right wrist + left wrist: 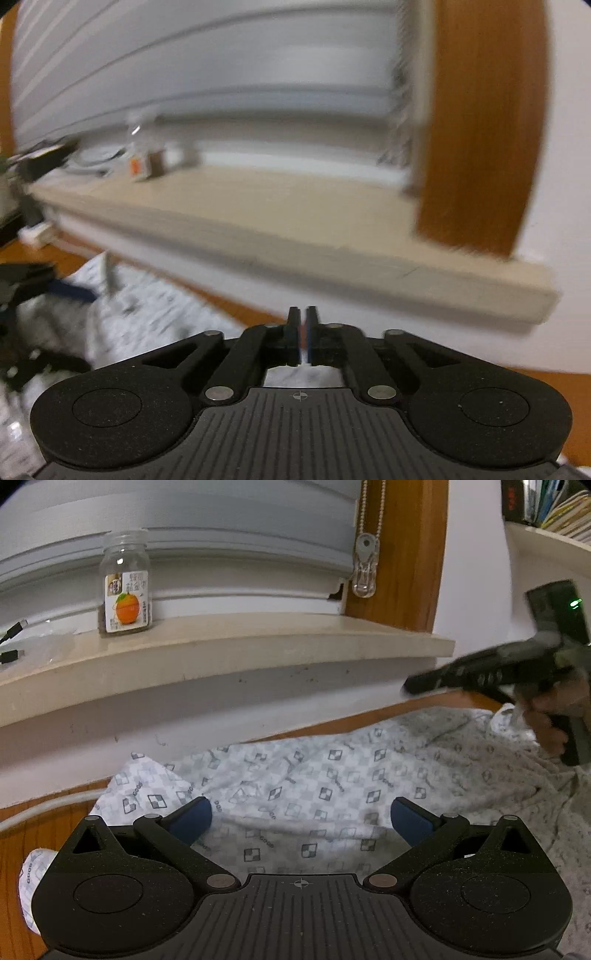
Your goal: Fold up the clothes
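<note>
A white garment (314, 775) with a grey checked print lies crumpled on the wooden table (14, 853), close under the window sill. My left gripper (301, 812) hovers low over its near edge, open, blue pads (194, 821) wide apart with only loose cloth below them. My right gripper (406, 686) is blurred at the right, held by a hand (546, 720) above the garment's far side and pointing left. In the right wrist view its jaws (303, 332) stand almost together with a thin slit, and no cloth shows between them. The garment (155, 317) lies lower left there.
A beige window sill (258, 642) juts out over the table's back edge and carries a glass jar (125, 587) with an orange label. A blind's cord pull (365, 565) hangs by the wooden frame. A white cable (37, 805) crosses the table's left.
</note>
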The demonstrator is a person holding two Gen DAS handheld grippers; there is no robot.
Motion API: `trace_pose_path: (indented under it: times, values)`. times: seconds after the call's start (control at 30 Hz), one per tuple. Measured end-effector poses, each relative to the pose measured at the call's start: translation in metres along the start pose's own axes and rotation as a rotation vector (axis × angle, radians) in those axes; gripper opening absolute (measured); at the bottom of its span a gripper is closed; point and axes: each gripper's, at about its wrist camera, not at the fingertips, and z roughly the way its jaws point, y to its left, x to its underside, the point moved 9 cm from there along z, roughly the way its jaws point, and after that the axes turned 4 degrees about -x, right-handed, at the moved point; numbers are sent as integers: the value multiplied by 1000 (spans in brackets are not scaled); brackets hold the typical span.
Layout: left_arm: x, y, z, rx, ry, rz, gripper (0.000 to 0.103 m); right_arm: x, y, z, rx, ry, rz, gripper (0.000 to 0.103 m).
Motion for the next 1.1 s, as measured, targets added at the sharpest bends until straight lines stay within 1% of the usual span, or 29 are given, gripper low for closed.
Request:
trace_pose_path:
  times: [0.03, 0.07, 0.1, 0.17, 0.27, 0.3, 0.33, 0.37, 0.4, 0.5, 0.67, 0.77, 0.83, 0.97, 1.1]
  values:
    - [0, -1, 0, 2, 2, 3, 103, 2, 2, 4, -24, 23, -1, 50]
    - [1, -1, 0, 4, 4, 5, 103, 7, 8, 12, -36, 40, -16, 62]
    - [1, -2, 0, 6, 5, 8, 103, 11, 14, 21, -50, 58, -31, 69]
    - [1, -2, 0, 10, 7, 6, 103, 18, 28, 40, -86, 102, -58, 69]
    - [0, 1, -1, 17, 0, -12, 103, 26, 46, 63, -67, 150, -101, 69]
    - [0, 1, -1, 18, -6, -16, 103, 25, 47, 62, -71, 143, -99, 65]
    - [-1, 1, -2, 17, -11, -15, 103, 25, 48, 61, -76, 135, -96, 50]
    - [-1, 0, -2, 17, -12, -9, 103, 25, 48, 60, -76, 128, -97, 33]
    - [-1, -1, -2, 17, -13, -2, 103, 23, 47, 59, -56, 121, -109, 3]
    - [-1, -5, -2, 20, -6, 14, 103, 20, 44, 50, -44, 84, -113, 2]
    - [0, -7, -4, 24, -18, 24, 103, 0, 36, 25, 47, -38, -146, 2]
    - [1, -7, -2, 29, -5, 21, 103, -18, 29, 5, 97, -112, -144, 2]
    - [2, -6, -2, 29, 3, 18, 103, -28, 28, -7, 120, -145, -161, 2]
    - [3, -2, 4, 23, 27, -2, 103, -43, 20, -48, 204, -213, -219, 2]
    - [5, 0, 7, 19, 47, -14, 103, -53, -10, -93, 340, -264, -236, 2]
